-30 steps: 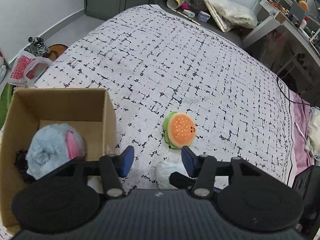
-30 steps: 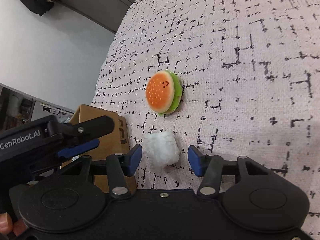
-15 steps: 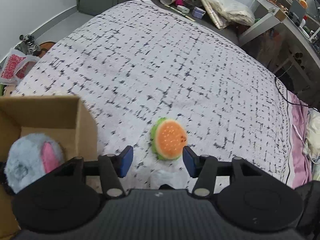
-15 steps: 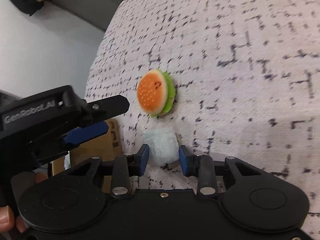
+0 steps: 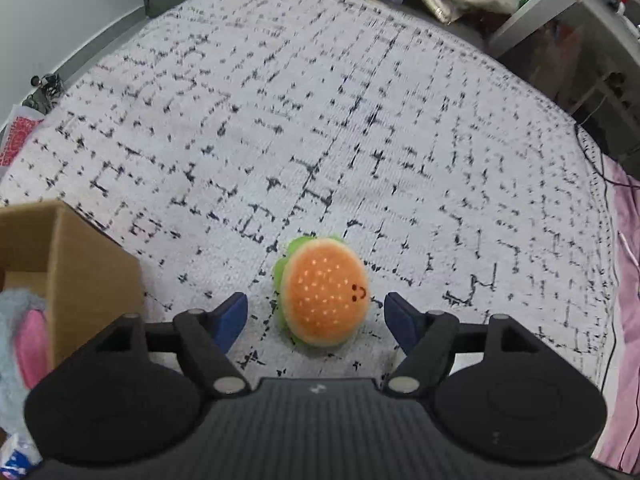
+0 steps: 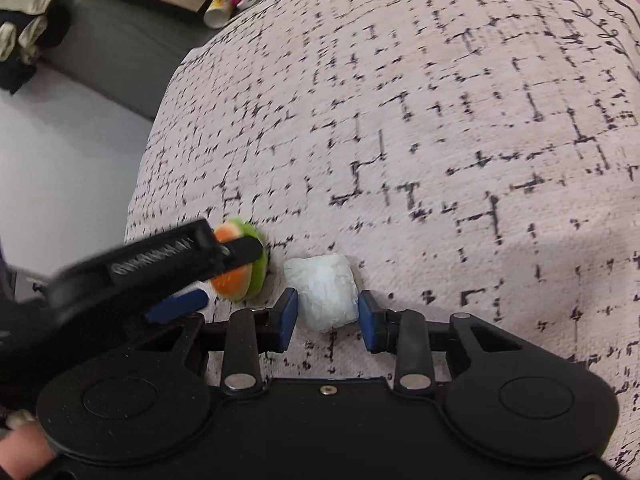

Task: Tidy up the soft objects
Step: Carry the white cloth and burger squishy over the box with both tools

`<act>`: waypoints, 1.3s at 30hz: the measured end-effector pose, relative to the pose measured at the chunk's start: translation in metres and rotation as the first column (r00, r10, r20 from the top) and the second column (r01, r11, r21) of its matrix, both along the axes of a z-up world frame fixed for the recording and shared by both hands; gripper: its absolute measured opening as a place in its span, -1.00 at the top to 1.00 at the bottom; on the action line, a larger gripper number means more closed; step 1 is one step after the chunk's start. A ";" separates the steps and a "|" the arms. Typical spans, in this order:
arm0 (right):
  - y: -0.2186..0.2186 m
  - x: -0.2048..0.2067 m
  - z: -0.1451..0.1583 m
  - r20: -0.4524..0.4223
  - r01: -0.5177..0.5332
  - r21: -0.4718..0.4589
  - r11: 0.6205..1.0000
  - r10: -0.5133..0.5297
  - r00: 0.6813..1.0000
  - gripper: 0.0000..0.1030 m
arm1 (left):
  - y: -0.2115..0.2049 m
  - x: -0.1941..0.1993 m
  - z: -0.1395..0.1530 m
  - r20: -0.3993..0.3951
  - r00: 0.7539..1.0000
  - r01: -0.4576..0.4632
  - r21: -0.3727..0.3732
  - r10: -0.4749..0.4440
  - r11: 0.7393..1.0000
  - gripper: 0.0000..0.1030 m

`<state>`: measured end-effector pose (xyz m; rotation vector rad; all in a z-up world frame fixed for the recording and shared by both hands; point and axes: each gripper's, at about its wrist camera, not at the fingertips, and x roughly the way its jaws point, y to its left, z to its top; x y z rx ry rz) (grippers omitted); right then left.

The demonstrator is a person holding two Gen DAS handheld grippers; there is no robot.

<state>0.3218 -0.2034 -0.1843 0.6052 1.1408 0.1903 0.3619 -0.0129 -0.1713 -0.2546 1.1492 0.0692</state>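
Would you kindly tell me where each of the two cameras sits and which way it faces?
Left wrist: on the left gripper, looking down along its open jaws at the burger plush on the bedspread; cardboard box to its left.
Right wrist: on the right gripper, jaws shut on the white soft lump; a fingertip shows bottom left.
Shared: burger plush, left gripper, bedspread.

Orange-green burger plush [image 5: 324, 300], white-black grid bedspread [image 5: 360, 120].
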 end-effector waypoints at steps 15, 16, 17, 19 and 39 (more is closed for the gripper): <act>-0.003 -0.006 0.017 0.034 -0.009 0.022 1.000 0.008 0.999 0.37 | -0.004 -0.014 0.009 0.032 0.999 -0.042 0.021 0.041 0.999 0.26; -0.005 -0.007 0.019 0.036 -0.006 0.027 1.000 0.005 0.999 0.37 | -0.003 -0.018 0.013 0.035 0.999 -0.042 0.019 0.042 0.999 0.26; -0.007 -0.010 0.021 0.040 -0.005 0.033 0.999 0.004 0.999 0.37 | -0.003 -0.021 0.016 0.036 0.998 -0.045 0.020 0.044 0.999 0.26; -0.010 -0.015 0.028 0.055 -0.011 0.052 0.999 0.008 0.998 0.37 | 0.000 -0.027 0.023 0.039 0.998 -0.055 0.015 0.055 0.998 0.26; -0.016 -0.062 0.096 0.246 -0.104 0.085 0.991 0.081 0.966 0.37 | 0.015 -0.111 0.106 0.193 0.976 -0.105 0.030 0.097 0.994 0.25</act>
